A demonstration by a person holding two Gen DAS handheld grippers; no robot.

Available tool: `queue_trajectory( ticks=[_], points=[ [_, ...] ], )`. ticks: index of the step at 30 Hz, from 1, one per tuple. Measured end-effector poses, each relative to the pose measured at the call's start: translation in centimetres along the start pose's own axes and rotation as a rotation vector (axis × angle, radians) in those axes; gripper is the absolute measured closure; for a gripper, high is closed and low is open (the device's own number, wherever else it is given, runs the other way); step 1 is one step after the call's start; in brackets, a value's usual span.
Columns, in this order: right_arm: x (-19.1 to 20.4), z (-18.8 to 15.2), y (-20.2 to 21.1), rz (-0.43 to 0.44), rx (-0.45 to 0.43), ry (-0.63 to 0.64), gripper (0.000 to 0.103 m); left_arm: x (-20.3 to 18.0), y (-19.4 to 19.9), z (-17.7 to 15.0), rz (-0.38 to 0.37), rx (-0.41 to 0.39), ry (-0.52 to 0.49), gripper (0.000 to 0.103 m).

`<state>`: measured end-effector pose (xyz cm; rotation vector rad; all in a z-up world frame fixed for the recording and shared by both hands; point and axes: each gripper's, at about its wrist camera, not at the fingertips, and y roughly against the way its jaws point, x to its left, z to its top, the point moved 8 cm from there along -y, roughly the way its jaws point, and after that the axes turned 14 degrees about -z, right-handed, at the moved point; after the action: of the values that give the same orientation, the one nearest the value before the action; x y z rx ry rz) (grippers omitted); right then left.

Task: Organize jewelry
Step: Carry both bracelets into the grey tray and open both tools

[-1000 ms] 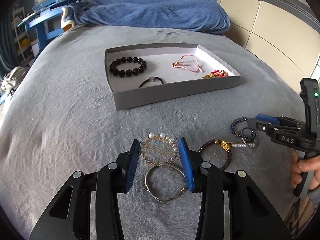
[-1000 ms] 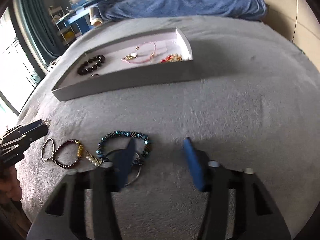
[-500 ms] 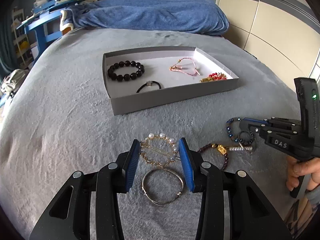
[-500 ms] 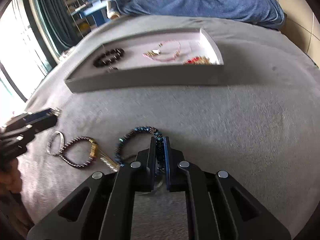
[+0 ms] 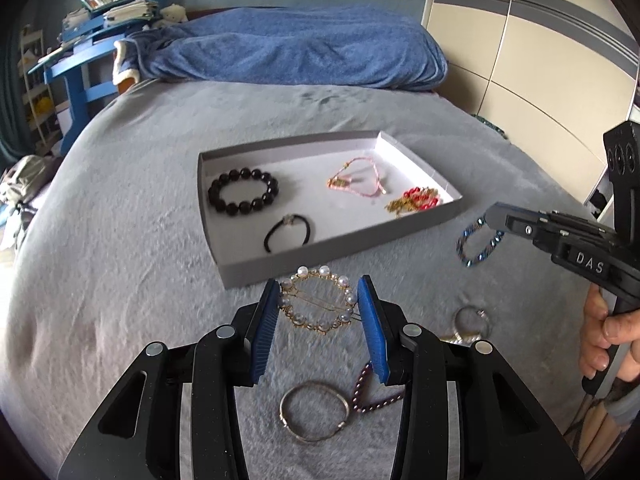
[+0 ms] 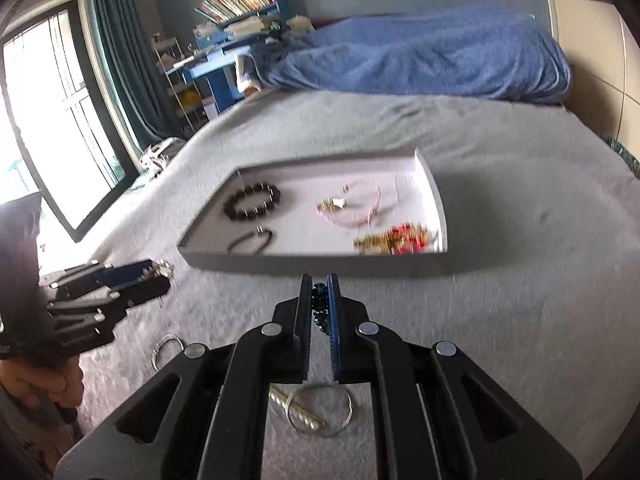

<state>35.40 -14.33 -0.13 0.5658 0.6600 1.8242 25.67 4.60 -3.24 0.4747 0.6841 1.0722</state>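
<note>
Reading "DAS", right gripper [image 5: 494,216] clamps blue bracelet [image 5: 478,242].

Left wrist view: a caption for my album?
Left gripper holds a pearl ring; right gripper lifts a blue bracelet.

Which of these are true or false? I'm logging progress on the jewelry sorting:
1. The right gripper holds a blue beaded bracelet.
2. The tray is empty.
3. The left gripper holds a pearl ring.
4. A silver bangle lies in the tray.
1. True: the right gripper is shut on the blue bracelet.
2. False: the tray holds a black bead bracelet, a hair tie, a pink cord and a red-gold piece.
3. True: the left gripper clamps the pearl ring.
4. False: the bangle lies on the bed.
</note>
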Motion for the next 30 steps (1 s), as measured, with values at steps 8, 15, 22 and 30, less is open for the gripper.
queue_trajectory(
  ticks=[8, 15, 22, 30],
  points=[
    [1.6, 4.2, 1.3, 0.016, -0.065, 0.066, 0.096, -1.0, 1.0, 4.0, 0.016, -0.024, -0.064, 0.061],
    [2.4, 8.1, 1.8, 0.016, -0.115, 0.085, 0.096, -0.2, 0.8, 7.0, 0.025, -0.031, -0.058, 0.062],
    [2.2, 9.9, 0.5, 0.023, -0.116, 0.072, 0.096, 1.1, -1.0, 8.5, 0.030, -0.016, -0.041, 0.062],
    [0.7, 11.0, -2.8, 0.022, -0.083, 0.008, 0.096, 2.6, -3.8, 9.8, 0.025, -0.003, -0.035, 0.062]
  ],
)
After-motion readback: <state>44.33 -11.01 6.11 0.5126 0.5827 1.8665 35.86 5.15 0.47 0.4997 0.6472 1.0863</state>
